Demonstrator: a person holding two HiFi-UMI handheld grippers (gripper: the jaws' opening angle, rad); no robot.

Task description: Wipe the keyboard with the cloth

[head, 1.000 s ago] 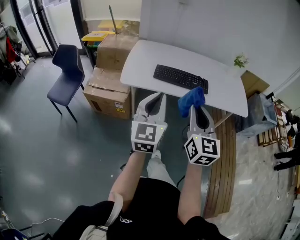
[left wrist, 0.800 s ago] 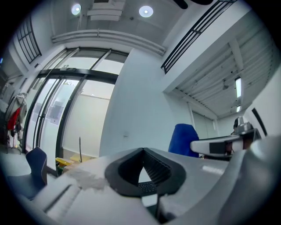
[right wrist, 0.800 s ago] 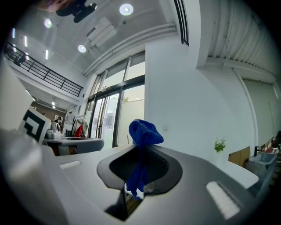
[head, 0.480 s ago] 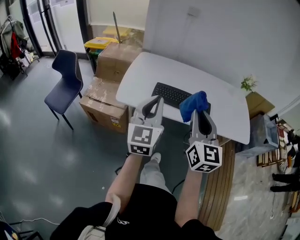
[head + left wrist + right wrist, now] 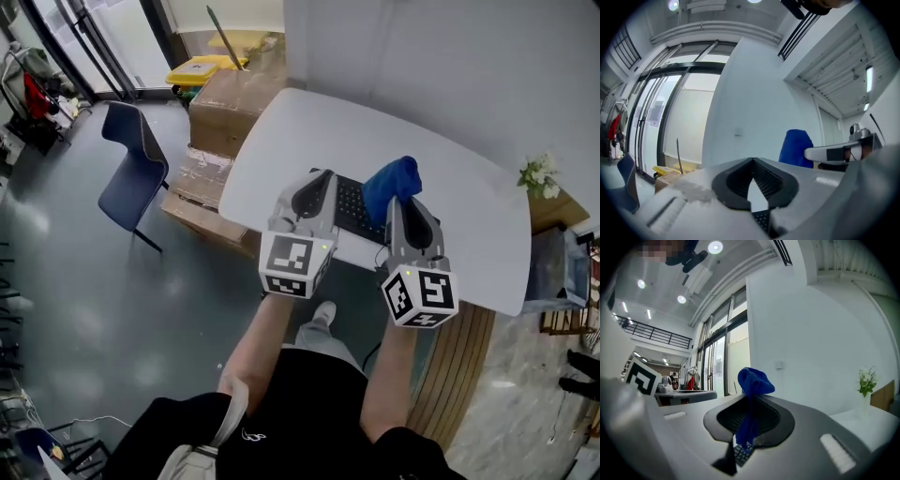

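Observation:
A black keyboard (image 5: 354,208) lies near the front edge of the white table (image 5: 281,141), mostly hidden behind both grippers. My right gripper (image 5: 400,201) is shut on a blue cloth (image 5: 393,181), which bunches up above its tips over the keyboard's right part. In the right gripper view the cloth (image 5: 752,383) hangs between the jaws of the right gripper (image 5: 749,398), with keys of the keyboard (image 5: 742,453) below. My left gripper (image 5: 317,178) is over the keyboard's left part, shut with nothing in it; in the left gripper view its jaws meet at the left gripper's tip (image 5: 752,161).
A blue chair (image 5: 136,161) stands on the floor to the left. Cardboard boxes (image 5: 234,101) and a yellow bin (image 5: 197,67) sit behind the table's left end. A small plant (image 5: 538,174) is at the table's far right, and a slatted wooden bench (image 5: 464,347) lies below right.
The person has stepped up to the table. Both grippers have moved forward from in front of the table to over the keyboard, the cloth still in the right one.

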